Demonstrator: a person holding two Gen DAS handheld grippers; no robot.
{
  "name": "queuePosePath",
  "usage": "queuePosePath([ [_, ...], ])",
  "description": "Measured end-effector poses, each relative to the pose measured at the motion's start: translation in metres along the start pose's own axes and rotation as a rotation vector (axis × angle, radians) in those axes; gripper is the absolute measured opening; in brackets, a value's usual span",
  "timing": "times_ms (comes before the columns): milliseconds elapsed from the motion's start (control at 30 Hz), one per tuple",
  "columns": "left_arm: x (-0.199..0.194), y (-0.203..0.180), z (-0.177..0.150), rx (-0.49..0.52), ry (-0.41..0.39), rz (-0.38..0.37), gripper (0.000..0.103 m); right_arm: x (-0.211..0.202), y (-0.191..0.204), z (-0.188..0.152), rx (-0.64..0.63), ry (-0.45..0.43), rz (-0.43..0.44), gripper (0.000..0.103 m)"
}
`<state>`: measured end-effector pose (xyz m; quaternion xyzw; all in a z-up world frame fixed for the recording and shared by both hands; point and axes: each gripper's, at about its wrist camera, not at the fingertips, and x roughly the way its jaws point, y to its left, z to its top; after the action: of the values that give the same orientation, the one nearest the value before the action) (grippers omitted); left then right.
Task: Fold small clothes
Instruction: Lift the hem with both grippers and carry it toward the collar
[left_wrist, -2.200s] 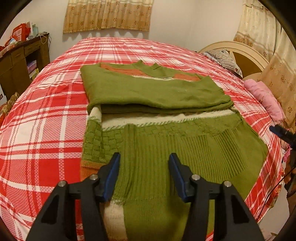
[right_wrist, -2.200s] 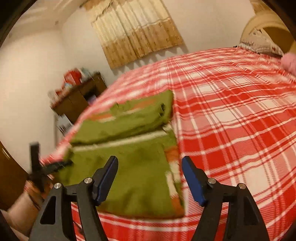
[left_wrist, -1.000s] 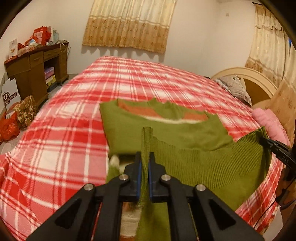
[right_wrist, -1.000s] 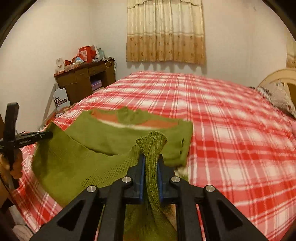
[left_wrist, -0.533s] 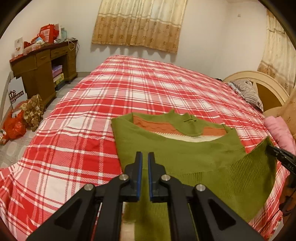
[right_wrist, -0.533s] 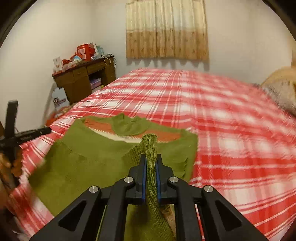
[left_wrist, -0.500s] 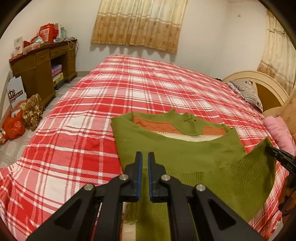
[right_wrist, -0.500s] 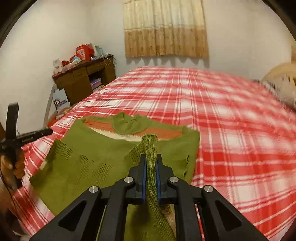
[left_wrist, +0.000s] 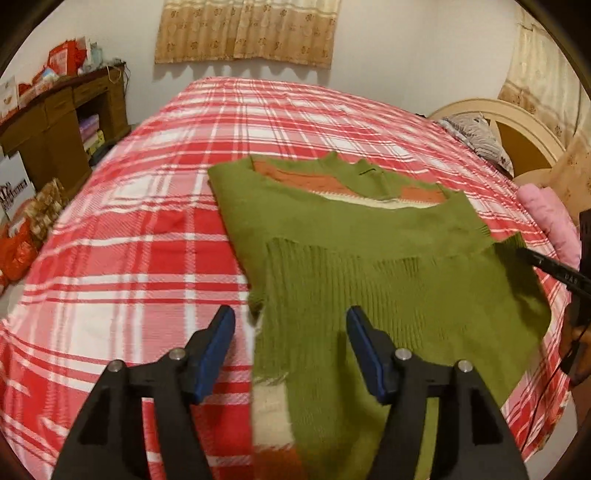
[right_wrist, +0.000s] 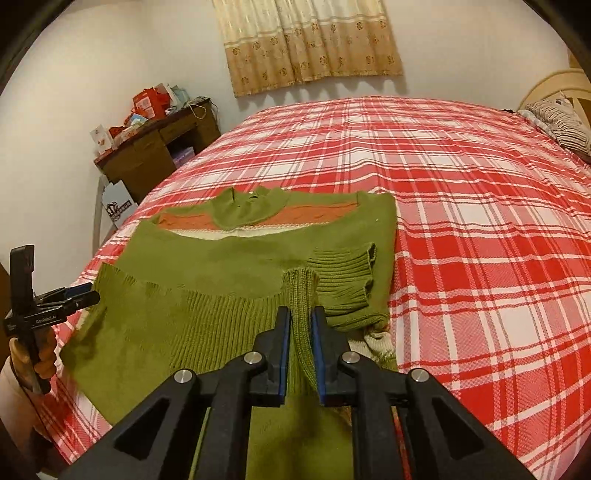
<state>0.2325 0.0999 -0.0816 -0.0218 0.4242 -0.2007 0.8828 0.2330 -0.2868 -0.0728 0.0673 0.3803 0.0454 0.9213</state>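
Green sweater (right_wrist: 229, 291) hem between right jaws.

We see warm, even indoor light, strong fisheye bending with dark corners, and perhaps slight motion blur.

Green sweater (left_wrist: 351, 258) folded on the plaid bed (left_wrist: 147, 240).
Left gripper (left_wrist: 291, 336) jaws opening above the sweater's near ribbed hem, nothing pinched between.

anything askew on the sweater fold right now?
Yes. The green sweater has its folded-up ribbed hem lying slanted, not square. The right gripper pinches one corner; the opening left gripper has dropped the other.
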Motion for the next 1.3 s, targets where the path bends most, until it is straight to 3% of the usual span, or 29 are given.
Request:
queuePosePath([
  [100, 0.006, -0.006, 0.002, -0.006, -0.012, -0.001, 0.058, -0.002, -0.001, 0.0, 0.002, -0.003, -0.017, 0.014],
  [133, 0.005, -0.01, 0.001, 0.011, -0.033, 0.031, 0.049, -0.003, -0.002, 0.001, 0.004, -0.004, -0.02, 0.027],
  [167, 0.004, -0.012, 0.001, 0.02, -0.05, 0.054, 0.043, -0.005, -0.004, 0.0, 0.011, -0.008, -0.023, 0.053],
  [233, 0.0, -0.009, 0.0, 0.01, -0.088, 0.077, 0.016, -0.012, -0.011, -0.001, 0.044, -0.041, -0.005, 0.077],
  [367, -0.01, -0.004, -0.005, -0.011, -0.117, 0.06, 0.012, -0.023, -0.025, -0.004, 0.089, -0.073, -0.004, 0.077],
  [500, -0.003, -0.013, -0.01, 0.025, -0.077, 0.025, 0.013, -0.012, -0.026, -0.011, 0.065, -0.019, -0.005, 0.077],
  [633, 0.014, -0.02, -0.009, 0.04, -0.029, 0.03, 0.034, 0.002, -0.012, -0.015, -0.033, 0.02, -0.042, 0.077],
  [767, 0.021, -0.018, -0.006, 0.003, -0.015, 0.008, 0.032, 0.02, 0.0, -0.014, -0.133, 0.039, -0.112, 0.077],
  [833, 0.021, -0.019, -0.008, 0.008, -0.014, 0.003, 0.018, 0.032, 0.002, -0.014, -0.159, 0.053, -0.128, 0.077],
  [900, 0.02, -0.022, -0.011, 0.023, -0.014, 0.025, 0.014, 0.042, 0.004, -0.016, -0.173, 0.084, -0.146, 0.072],
  [967, 0.016, -0.025, -0.014, 0.028, -0.027, 0.041, 0.007, 0.047, 0.008, -0.022, -0.202, 0.088, -0.152, 0.008],
  [1133, -0.004, -0.03, -0.011, 0.018, -0.088, 0.025, 0.006, 0.02, 0.019, -0.027, -0.228, 0.017, -0.177, 0.008],
  [1300, -0.022, -0.031, 0.006, -0.014, -0.142, 0.01, 0.005, -0.023, 0.027, -0.009, -0.206, -0.091, -0.155, 0.008],
])
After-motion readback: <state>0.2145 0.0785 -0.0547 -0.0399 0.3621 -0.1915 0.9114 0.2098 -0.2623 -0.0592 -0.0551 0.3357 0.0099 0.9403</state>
